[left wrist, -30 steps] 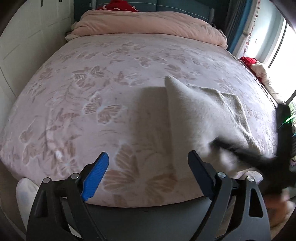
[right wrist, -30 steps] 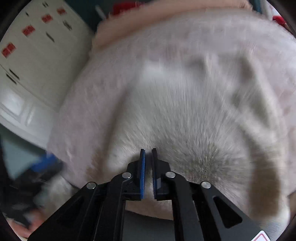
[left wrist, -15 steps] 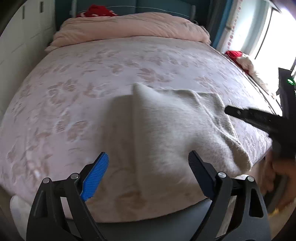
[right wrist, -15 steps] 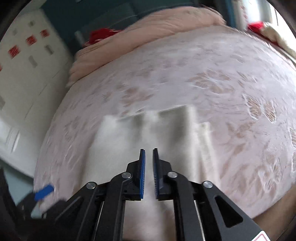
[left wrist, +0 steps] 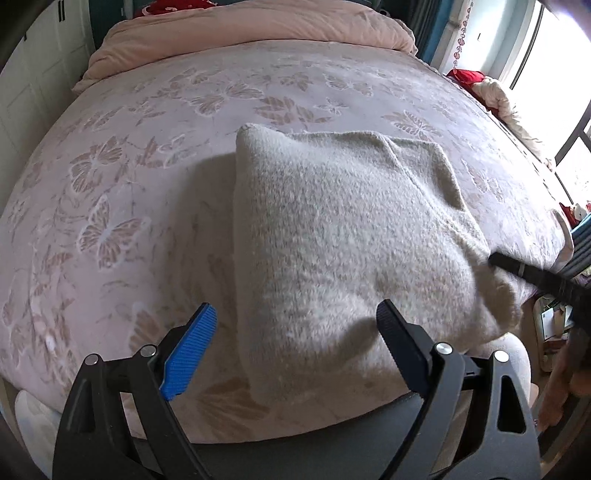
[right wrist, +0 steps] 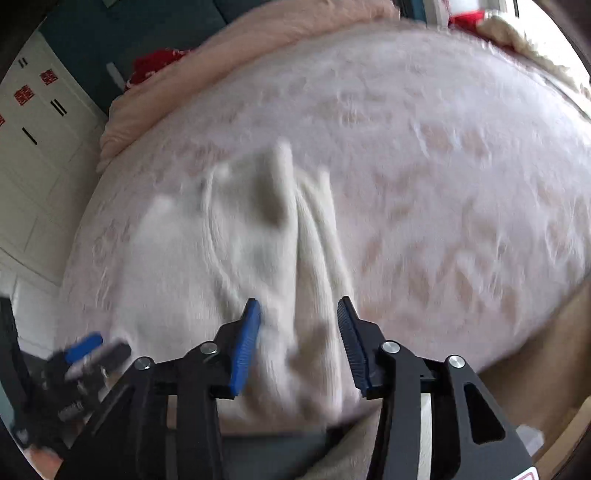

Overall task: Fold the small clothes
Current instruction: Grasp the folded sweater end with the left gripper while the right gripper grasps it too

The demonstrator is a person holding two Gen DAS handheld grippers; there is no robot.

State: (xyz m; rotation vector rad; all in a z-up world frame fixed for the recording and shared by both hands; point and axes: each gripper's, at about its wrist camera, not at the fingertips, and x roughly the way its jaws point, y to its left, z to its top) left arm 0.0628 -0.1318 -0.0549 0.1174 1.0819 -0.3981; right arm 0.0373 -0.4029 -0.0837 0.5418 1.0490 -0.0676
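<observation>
I look down over a wide bed [left wrist: 122,192] whose pale pink cover is woven with raised butterfly and leaf shapes. A fuzzy cream knitted sweater [left wrist: 332,236] lies folded on it, filling the middle and lower right of the left wrist view; its wool looks soft and nubbly, its left edge runs straight, and its upper left corner stands up in a small rounded peak. A seam runs down its upper right part.

My left gripper [left wrist: 295,326] hangs over the sweater's near edge with its jaws wide apart, one ribbed blue pad at lower left, one black ribbed pad at lower right, nothing pressed between them. The tip of my right gripper [right wrist: 299,325] enters the left wrist view from the right edge as a thin dark bar touching the sweater's right side.

In the right wrist view (badly blurred) the right jaws have just been opening and now stand partly apart, with long soft ridges of the sweater lying between them; the pads do not press on it.

A puffy pink quilt [left wrist: 258,22] is bunched across the top of the frame, and a white panelled wardrobe [right wrist: 33,155] fills the upper left.
</observation>
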